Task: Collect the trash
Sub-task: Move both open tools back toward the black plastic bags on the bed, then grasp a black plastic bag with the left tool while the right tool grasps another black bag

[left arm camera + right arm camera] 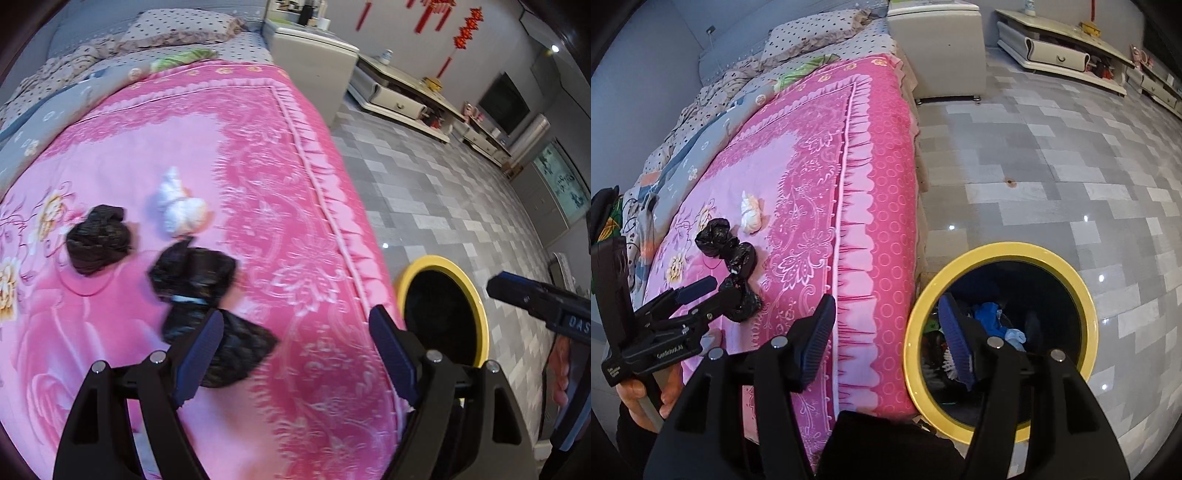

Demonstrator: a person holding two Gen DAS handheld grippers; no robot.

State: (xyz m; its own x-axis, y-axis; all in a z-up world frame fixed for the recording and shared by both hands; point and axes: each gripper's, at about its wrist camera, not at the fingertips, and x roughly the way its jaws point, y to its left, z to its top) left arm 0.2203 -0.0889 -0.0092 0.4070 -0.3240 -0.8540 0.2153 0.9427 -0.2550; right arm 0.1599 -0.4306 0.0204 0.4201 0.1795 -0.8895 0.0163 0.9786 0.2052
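Note:
Tied trash bags lie on the pink bedspread [288, 206]: a black bag [96, 240] at the left, a white bag [181, 206] behind, and a long black bag [207, 295] nearest me. My left gripper [295, 354] is open and empty just above the bed, its left finger beside the long black bag's near end. It also shows in the right wrist view [713, 291], close to that bag [740, 284]. My right gripper [886, 332] is open and empty, over the bed's edge and the yellow-rimmed bin [1089, 314].
The bin [476, 295] stands on the grey tiled floor [1052, 166] against the bed's side and holds trash. A rumpled quilt and pillows [177, 29] lie at the bed's head. A white nightstand [938, 48] and a low cabinet [406, 96] stand beyond.

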